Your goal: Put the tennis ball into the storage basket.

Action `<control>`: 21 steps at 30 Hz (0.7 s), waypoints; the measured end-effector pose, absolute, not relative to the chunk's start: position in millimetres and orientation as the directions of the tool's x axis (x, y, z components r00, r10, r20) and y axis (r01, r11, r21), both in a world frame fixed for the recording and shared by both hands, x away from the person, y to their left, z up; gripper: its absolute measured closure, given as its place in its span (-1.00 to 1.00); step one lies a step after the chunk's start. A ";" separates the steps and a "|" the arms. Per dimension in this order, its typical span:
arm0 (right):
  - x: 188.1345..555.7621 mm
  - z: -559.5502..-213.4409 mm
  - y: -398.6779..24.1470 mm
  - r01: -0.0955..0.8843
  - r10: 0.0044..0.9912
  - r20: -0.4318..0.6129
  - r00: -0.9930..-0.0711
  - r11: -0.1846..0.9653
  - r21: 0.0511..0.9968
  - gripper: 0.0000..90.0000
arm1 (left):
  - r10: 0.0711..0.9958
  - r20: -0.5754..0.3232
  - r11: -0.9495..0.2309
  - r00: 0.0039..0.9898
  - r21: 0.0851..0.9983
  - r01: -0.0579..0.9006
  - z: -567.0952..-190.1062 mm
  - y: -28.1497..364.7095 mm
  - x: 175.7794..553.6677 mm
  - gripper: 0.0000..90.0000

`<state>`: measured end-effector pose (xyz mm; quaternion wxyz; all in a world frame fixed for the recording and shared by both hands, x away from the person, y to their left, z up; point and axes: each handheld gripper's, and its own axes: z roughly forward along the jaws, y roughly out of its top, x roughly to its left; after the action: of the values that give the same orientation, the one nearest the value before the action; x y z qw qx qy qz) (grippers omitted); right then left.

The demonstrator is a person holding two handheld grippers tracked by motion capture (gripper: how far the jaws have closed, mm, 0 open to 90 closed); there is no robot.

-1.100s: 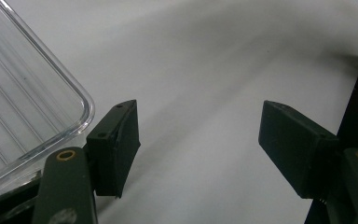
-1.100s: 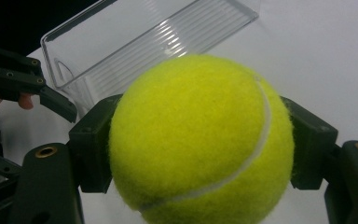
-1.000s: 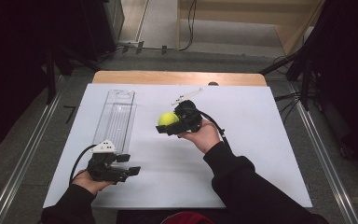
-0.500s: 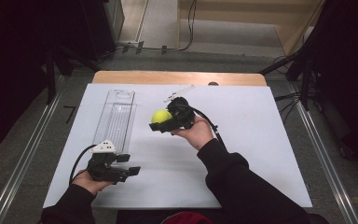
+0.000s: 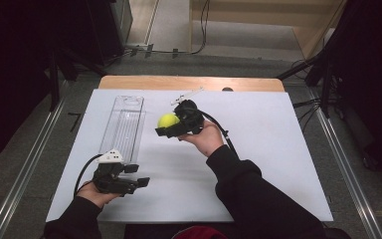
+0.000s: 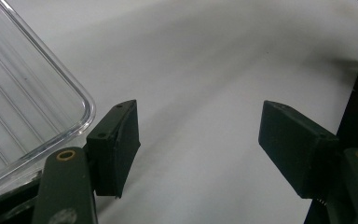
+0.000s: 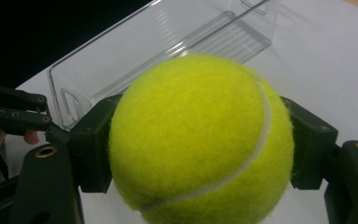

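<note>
The right gripper [image 5: 168, 127] holds a yellow ball [image 5: 168, 120] between its jaws, which press on both sides of it. The ball is above the white table [image 5: 278, 149], near the middle, just right of the clear tray [image 5: 124, 119]. The tray lies on the left part of the table. The left gripper [image 5: 138, 175] is at the near left, close to the near end of the tray, with its jaws wide apart and nothing between them.
</note>
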<state>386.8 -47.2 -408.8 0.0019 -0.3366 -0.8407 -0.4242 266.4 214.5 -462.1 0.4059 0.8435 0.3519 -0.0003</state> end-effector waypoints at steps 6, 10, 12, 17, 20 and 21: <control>392.3 -408.5 -41.8 0.563 0.563 0.284 -0.776 0.415 0.715 -0.48 | 0.594 -0.289 -0.421 0.750 0.684 0.596 -462.1 214.7 266.5 -0.34; 394.4 -407.4 -37.5 0.563 0.562 0.286 -0.776 0.413 0.716 -0.48 | 0.595 -0.288 -0.419 0.751 0.685 0.595 -462.0 214.8 266.4 -0.34; 395.1 -406.4 -35.4 0.561 0.561 0.285 -0.777 0.411 0.719 -0.48 | 0.594 -0.289 -0.417 0.750 0.687 0.595 -462.1 214.8 266.4 -0.34; 396.5 -404.5 -30.4 0.561 0.560 0.286 -0.777 0.411 0.719 -0.48 | 0.597 -0.285 -0.420 0.750 0.686 0.595 -462.2 214.6 266.3 -0.34; 398.2 -403.9 -27.9 0.561 0.558 0.288 -0.778 0.410 0.719 -0.48 | 0.597 -0.284 -0.420 0.750 0.686 0.594 -462.2 214.6 266.3 -0.34; 398.7 -403.9 -26.8 0.562 0.558 0.290 -0.777 0.409 0.719 -0.48 | 0.597 -0.285 -0.420 0.750 0.686 0.594 -462.1 214.7 266.4 -0.34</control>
<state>398.7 -26.8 -403.9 0.0020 -0.3335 -0.8394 -0.4291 266.4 214.7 -462.1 0.4062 0.8427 0.3534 0.0016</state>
